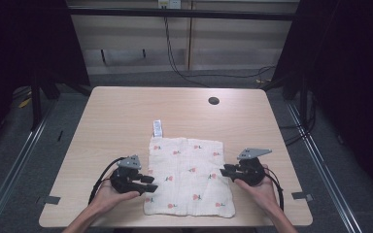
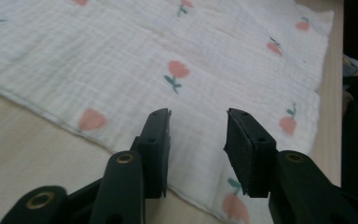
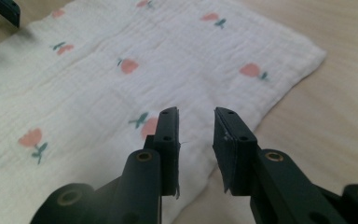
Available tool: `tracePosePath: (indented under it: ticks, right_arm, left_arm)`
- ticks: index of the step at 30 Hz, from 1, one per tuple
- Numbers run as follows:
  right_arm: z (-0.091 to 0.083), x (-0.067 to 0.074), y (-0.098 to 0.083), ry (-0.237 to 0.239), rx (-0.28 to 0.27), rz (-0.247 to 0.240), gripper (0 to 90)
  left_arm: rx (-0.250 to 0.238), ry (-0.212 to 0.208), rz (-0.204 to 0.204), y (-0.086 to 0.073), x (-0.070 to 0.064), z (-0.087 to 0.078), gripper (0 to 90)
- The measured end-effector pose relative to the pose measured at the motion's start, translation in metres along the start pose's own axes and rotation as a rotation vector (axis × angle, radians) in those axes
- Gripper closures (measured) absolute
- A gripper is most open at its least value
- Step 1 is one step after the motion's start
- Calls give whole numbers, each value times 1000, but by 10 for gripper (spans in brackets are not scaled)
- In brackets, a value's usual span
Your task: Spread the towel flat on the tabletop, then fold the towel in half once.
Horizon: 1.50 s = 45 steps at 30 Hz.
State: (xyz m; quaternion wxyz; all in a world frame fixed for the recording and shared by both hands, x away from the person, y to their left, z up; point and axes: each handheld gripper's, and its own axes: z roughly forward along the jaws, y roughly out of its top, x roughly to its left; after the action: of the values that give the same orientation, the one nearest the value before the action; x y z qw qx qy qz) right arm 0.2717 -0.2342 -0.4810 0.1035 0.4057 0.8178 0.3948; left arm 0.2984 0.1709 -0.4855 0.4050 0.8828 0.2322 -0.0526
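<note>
so the white cloth (image 1: 189, 177) with little pink tulips lies flat near the front edge of the wooden table (image 1: 126, 116), its tag (image 1: 158, 128) poking out at the far side. left gripper (image 1: 145, 182) sits at the cloth's left edge, right gripper (image 1: 226, 172) at its right edge. both have their jaws apart over the fabric with nothing pinched between them.
</note>
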Motion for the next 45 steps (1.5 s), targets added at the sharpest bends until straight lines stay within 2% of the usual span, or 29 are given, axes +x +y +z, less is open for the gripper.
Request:
tracePosePath:
  ticks: [1, 2, 4, 5, 6, 9, 11, 12, 13, 14, 15, 16, 17, 18, 21, 22, 24, 27, 28, 30, 32, 33, 34, 38, 40, 43, 44, 45]
  right_arm:
    - [0, 0, 0, 0, 0, 0, 711]
    - [1, -7, 7, -9, -10, 0, 711]
    - [2, -11, 11, -14, -17, 5, 711]
    - [3, -14, 15, -14, -21, 17, 711]
    - [8, -20, 22, -25, -15, 7, 709]
    - [12, -24, 30, -33, -23, 7, 706]
    - [16, -29, 37, -36, -42, 20, 706]
    - [21, -35, 44, -36, -48, 26, 707]
    - [23, -37, 47, -38, -49, 26, 707]
    - [23, -37, 47, -38, -49, 26, 707]
    - [26, -40, 49, -41, -42, 23, 714]
    - [33, -44, 56, -53, -17, 2, 751]
    - [33, -44, 56, -53, -17, 2, 751]
    - [41, -49, 62, -57, -6, -1, 757]
    - [49, -57, 66, -53, 7, 16, 756]
    - [53, -63, 67, -51, 23, 17, 746]
    - [56, -65, 67, -62, 29, 18, 736]
    - [64, -76, 63, -84, 41, 37, 733]
    - [68, -79, 60, -72, 38, 56, 725]
    - [72, -79, 60, -88, 48, 62, 706]
    - [73, -82, 59, -91, 39, 70, 691]
    - [74, -83, 59, -109, 47, 66, 672]
    - [74, -84, 58, -105, 58, 79, 649]
    - [74, -84, 57, -81, 69, 57, 632]
    - [74, -81, 56, -94, 75, 39, 664]
    - [74, -80, 55, -93, 59, 31, 782]
    - [74, -80, 54, -98, 56, 30, 814]
    - [74, -80, 54, -98, 56, 30, 814]
  left_arm:
    - [0, 0, 0, 0, 0, 0, 574]
    - [-4, 10, -20, 0, 4, 0, 542]
    - [-16, 5, -71, 1, 10, -1, 524]
    - [-13, 26, -65, 1, 12, -2, 509]
    - [-25, 47, -66, 3, 14, -5, 485]
    - [-52, 66, -73, 5, 17, -10, 479]
    - [-83, 83, -99, 7, 22, -14, 478]
    - [-70, 100, -77, 9, 26, -13, 533]
    - [-70, 100, -77, 9, 26, -13, 609]
    - [-70, 90, -62, 11, 27, -12, 609]
    - [-80, 77, -61, 13, 29, -10, 697]
    - [-78, 82, -76, 20, 32, -1, 764]
    - [-78, 82, -76, 20, 32, -1, 766]
    - [-38, 115, -38, 25, 33, 11, 768]
    - [-23, 100, -57, 26, 37, 19, 757]
    - [3, 120, -41, 25, 37, 21, 751]
    - [3, 108, -46, 24, 38, 21, 746]
    - [-16, 120, -62, 21, 41, 20, 734]
    - [-7, 130, -65, 21, 42, 21, 732]
    - [-5, 119, -68, 20, 43, 22, 732]
    - [-4, 127, -64, 20, 42, 22, 730]
    - [-3, 125, -62, 20, 42, 22, 726]
    - [-1, 125, -59, 20, 41, 23, 722]
    - [-4, 117, -70, 19, 43, 23, 715]
    - [-11, 116, -77, 20, 44, 23, 710]
    - [-10, 126, -79, 21, 47, 20, 679]
    - [-12, 150, -88, 23, 51, 18, 662]
    - [-12, 150, -88, 23, 51, 18, 643]
